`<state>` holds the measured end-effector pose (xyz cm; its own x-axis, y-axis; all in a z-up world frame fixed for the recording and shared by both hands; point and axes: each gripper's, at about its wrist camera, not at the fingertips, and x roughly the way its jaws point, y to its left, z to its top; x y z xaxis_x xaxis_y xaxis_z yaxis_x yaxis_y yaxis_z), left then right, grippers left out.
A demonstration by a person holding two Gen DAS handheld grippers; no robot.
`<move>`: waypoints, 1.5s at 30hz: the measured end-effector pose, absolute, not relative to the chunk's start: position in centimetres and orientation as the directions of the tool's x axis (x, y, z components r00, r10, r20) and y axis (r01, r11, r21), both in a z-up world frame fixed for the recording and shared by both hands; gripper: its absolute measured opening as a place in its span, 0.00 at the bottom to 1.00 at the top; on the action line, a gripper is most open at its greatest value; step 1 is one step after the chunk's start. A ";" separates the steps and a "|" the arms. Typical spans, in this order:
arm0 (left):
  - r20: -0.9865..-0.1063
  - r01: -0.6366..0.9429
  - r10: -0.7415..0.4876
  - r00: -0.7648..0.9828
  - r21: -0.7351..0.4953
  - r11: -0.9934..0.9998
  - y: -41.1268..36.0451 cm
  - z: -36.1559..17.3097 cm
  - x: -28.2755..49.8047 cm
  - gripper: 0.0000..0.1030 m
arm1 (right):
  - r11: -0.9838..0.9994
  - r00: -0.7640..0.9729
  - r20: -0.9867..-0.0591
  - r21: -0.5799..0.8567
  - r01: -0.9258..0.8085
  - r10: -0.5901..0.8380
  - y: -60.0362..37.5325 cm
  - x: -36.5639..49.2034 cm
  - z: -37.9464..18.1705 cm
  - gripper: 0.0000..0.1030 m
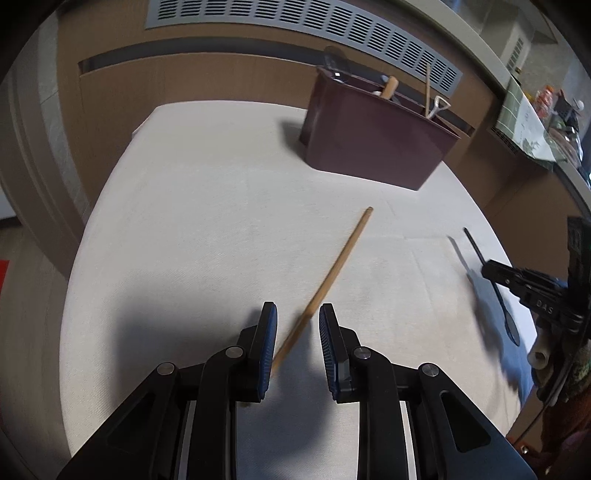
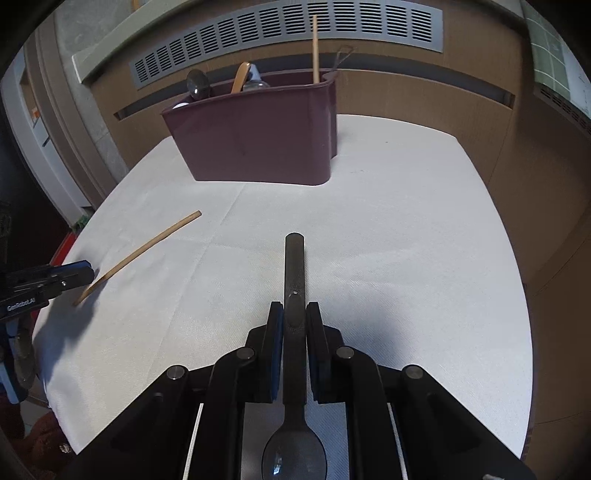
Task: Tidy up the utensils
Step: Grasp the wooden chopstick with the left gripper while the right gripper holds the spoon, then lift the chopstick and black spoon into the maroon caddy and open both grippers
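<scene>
A wooden chopstick (image 1: 332, 273) lies slantwise on the white tablecloth (image 1: 207, 206). Its near end runs between the fingers of my left gripper (image 1: 297, 317), which stands open with a gap on both sides of the stick. My right gripper (image 2: 294, 314) is shut on the handle of a dark spoon (image 2: 294, 258); the spoon's bowl lies under the gripper body and its handle points away. In the left wrist view the right gripper (image 1: 495, 271) holds the spoon (image 1: 480, 254) near the table's right edge. The right wrist view shows the left gripper (image 2: 86, 271) at the chopstick (image 2: 147, 249).
A maroon utensil holder (image 2: 258, 147) stands at the back of the table, with a chopstick, spoons and other utensils upright in it; it also shows in the left wrist view (image 1: 373, 147). Behind it are a wood-panelled wall and a grey vent grille (image 2: 288, 33). A cluttered counter (image 1: 546, 122) is at the far right.
</scene>
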<state>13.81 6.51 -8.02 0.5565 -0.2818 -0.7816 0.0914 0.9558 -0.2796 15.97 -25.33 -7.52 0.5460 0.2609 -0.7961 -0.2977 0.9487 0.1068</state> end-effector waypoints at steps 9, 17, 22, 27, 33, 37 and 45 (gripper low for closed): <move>-0.782 0.120 -0.412 0.468 -0.406 0.906 5.5 -9.2 13.2 0.24 | 0.953 0.567 -0.776 0.142 -0.269 0.276 -26.9 15.5 -7.1 0.11; -0.813 0.230 -0.352 0.464 -0.273 0.934 0.1 -8.8 15.9 0.24 | 0.947 0.563 -0.771 0.166 -0.275 0.298 -27.0 15.3 -7.5 0.11; -0.829 0.272 -0.303 0.471 -0.190 0.943 -1.7 -8.6 18.7 0.23 | 0.950 0.570 -0.767 0.167 -0.265 0.294 -27.3 15.2 -7.6 0.11; -0.840 0.290 -0.254 0.479 -0.122 0.949 -2.8 -8.6 21.2 0.08 | 0.950 0.583 -0.759 0.157 -0.270 0.291 -27.4 15.1 -7.6 0.11; -0.822 0.245 -0.264 0.505 -0.156 0.957 -2.5 -8.3 21.7 0.05 | 0.951 0.590 -0.752 0.163 -0.264 0.293 -27.5 15.3 -7.2 0.11; -0.741 0.222 -0.345 0.576 -0.264 0.938 -0.9 -5.3 19.4 0.05 | 0.949 0.614 -0.729 0.172 -0.263 0.302 -27.9 14.9 -5.9 0.11; -0.591 0.223 -0.403 0.698 -0.356 0.908 1.3 -0.1 16.1 0.05 | 0.948 0.645 -0.699 0.170 -0.268 0.308 -27.5 14.7 -4.1 0.11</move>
<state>16.10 1.30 -0.13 0.6983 -0.4033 -0.5914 0.2230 0.9076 -0.3557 14.65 -27.48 -4.09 0.6454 0.3079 -0.6990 -0.2681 0.9482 0.1701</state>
